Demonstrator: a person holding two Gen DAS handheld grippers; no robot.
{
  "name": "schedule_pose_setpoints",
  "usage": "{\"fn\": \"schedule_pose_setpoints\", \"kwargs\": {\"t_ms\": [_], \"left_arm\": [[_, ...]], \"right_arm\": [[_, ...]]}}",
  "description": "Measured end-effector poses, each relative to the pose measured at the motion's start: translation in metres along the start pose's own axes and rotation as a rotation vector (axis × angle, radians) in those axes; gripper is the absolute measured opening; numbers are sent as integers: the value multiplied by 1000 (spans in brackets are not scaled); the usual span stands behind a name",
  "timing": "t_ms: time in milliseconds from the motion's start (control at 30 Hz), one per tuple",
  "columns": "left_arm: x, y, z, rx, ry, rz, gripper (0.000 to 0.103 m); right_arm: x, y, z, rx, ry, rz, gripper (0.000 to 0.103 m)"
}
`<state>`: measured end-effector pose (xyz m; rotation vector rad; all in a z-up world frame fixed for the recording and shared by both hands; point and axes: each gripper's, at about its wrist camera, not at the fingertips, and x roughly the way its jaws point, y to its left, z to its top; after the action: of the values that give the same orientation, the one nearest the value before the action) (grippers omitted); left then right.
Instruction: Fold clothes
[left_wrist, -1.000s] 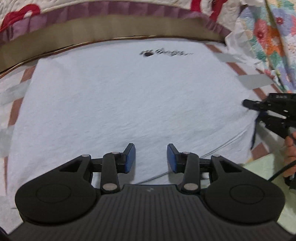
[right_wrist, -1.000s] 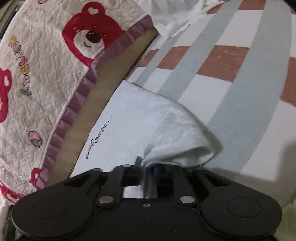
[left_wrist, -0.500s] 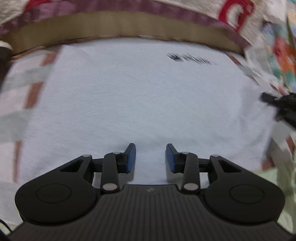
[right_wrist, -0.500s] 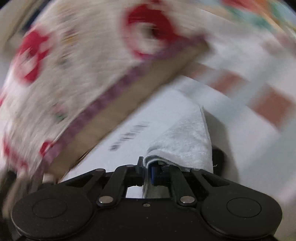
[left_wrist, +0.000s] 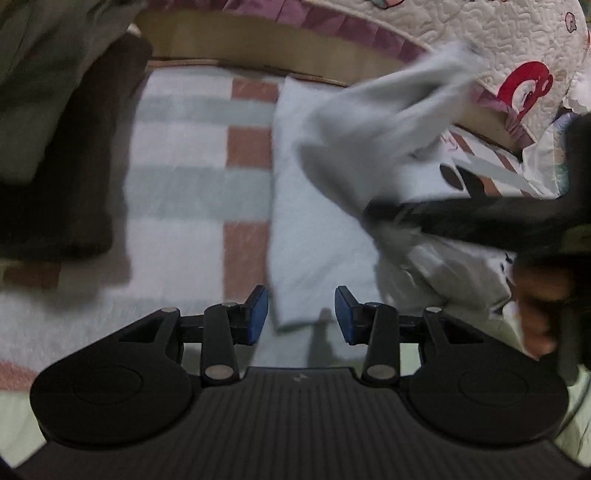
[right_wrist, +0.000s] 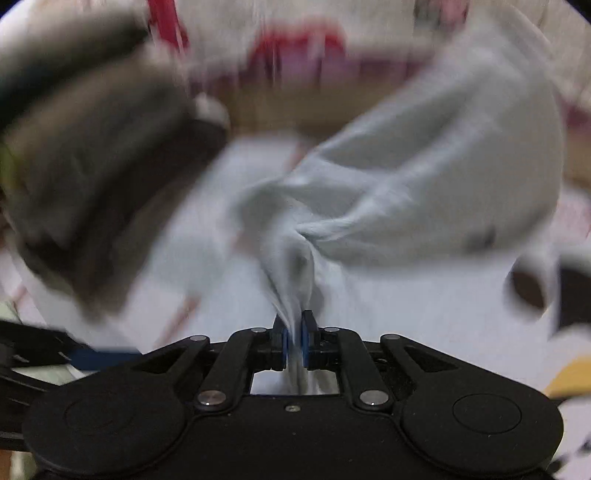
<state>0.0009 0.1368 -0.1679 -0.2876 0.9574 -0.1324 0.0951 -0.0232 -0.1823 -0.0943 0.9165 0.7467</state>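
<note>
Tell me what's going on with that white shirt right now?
Mid-fold. The right gripper is shut on a bunched edge of the white garment and carries it over the part lying on the striped blanket; its jaws have just eased slightly, cloth between them. The left gripper is open and empty, above the garment's near corner. Frames are motion-blurred.

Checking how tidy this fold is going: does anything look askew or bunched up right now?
Yes. The white cotton garment is gathered into a twisted bunch where the right gripper pinches it, with its jaws just easing slightly, and one flap hangs lifted above the rest. The left gripper is open, holding nothing. Motion blur hides finer detail.
</note>
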Motion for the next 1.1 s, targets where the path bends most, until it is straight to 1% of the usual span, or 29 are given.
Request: {"fn": "schedule_pose_setpoints", "kwargs": {"t_ms": [67,100,167,200,233,267,333,367,433,533,567,633,667,700,733,767,800,833,900,933,1000,1033,1067,1100], "left_arm": [[-4,6,-8,0,-39,-30,39],[-6,7,-10,12,-45,-55,40],[-8,5,-9,53,-52,-84,40],[-11,5,-7,62,-62,-93,41],[-13,7,-4,51,-72,-109,41],[-14,11,-2,19,-77,-136,41],[-15,20,4,-54,-80,-195,41],[-14,24,6,-72,-83,-205,41],[-16,27,7,-82,-95,-201,41],[-20,32,9,-71,-109,-170,41],[-20,34,11,-75,-107,-161,42],[-23,39,13,-87,-99,-162,47],[-25,41,14,-90,-95,-170,48],[-27,43,14,-98,-96,-172,50],[-29,46,14,-108,-100,-175,54],[-32,48,13,-117,-104,-192,55],[-34,50,11,-125,-106,-215,56],[-35,50,10,-129,-111,-224,56],[-37,50,8,-132,-124,-226,56],[-38,50,7,-131,-142,-220,56],[-43,48,3,-112,-205,-172,56],[-45,48,1,-99,-230,-141,56],[-46,48,1,-88,-245,-126,56],[-47,48,1,-78,-253,-118,56]], "right_arm": [[-4,6,-14,8,-1,12,24],[-17,8,-19,10,-12,22,27],[-47,8,-27,32,-52,41,28],[-61,8,-30,38,-73,35,29],[-74,10,-33,33,-92,10,31],[-84,13,-34,26,-106,-19,32],[-100,22,-36,8,-113,-94,32],[-107,27,-36,-2,-110,-125,32],[-114,40,-37,-27,-95,-163,35],[-123,58,-37,-93,-63,-193,40],[-126,65,-38,-110,-45,-198,41],[-132,79,-39,-141,-7,-207,41],[-137,87,-37,-152,10,-205,41],[-140,94,-33,-160,13,-200,41],[-140,101,-27,-164,4,-199,50],[-138,107,-20,-182,14,-190,52],[-132,113,-14,-221,47,-184,49],[-129,119,-8,-256,68,-200,50],[-128,129,2,-298,80,-246,50],[-130,135,7,-308,72,-254,50],[-137,144,14,-289,-19,-240,49],[-138,149,11,-295,-66,-230,44],[-134,155,2,-321,-103,-212,37],[-130,160,-8,-348,-140,-194,9]]}}
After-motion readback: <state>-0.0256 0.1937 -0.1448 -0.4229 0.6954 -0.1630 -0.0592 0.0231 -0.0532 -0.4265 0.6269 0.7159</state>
